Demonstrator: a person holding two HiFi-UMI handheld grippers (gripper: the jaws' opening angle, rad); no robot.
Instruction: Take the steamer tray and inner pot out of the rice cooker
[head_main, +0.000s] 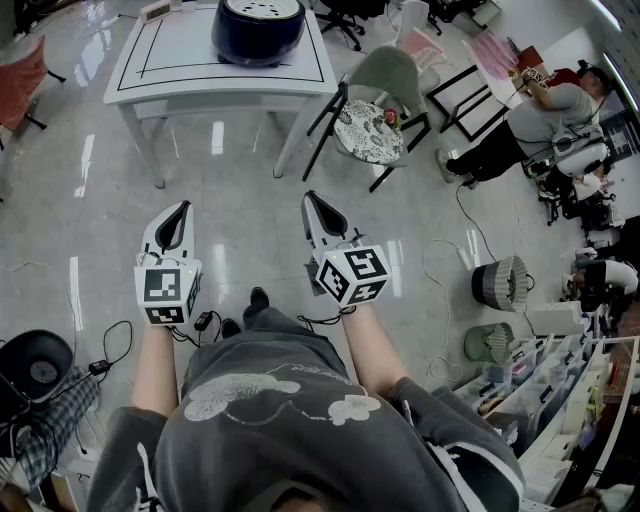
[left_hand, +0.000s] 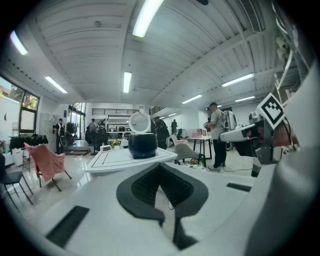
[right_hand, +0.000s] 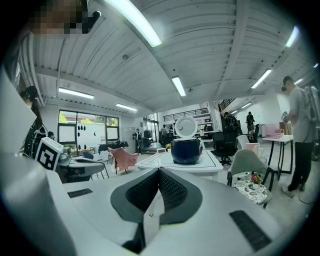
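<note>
A dark blue rice cooker (head_main: 259, 27) stands on a white table (head_main: 180, 60) at the far end of the floor, its white lid raised. It also shows ahead in the left gripper view, rice cooker (left_hand: 142, 144), and in the right gripper view, rice cooker (right_hand: 186, 149). What lies inside the cooker is hidden. My left gripper (head_main: 181, 208) and right gripper (head_main: 310, 198) are held side by side over the floor, well short of the table. Both are shut with nothing between the jaws.
A grey chair with a patterned cushion (head_main: 368, 130) stands right of the table. A pink chair (head_main: 20, 80) is at the far left. A seated person (head_main: 540, 120), cables, a fan (head_main: 500, 283) and shelves (head_main: 560, 390) crowd the right side. A small white device (head_main: 158, 10) lies on the table.
</note>
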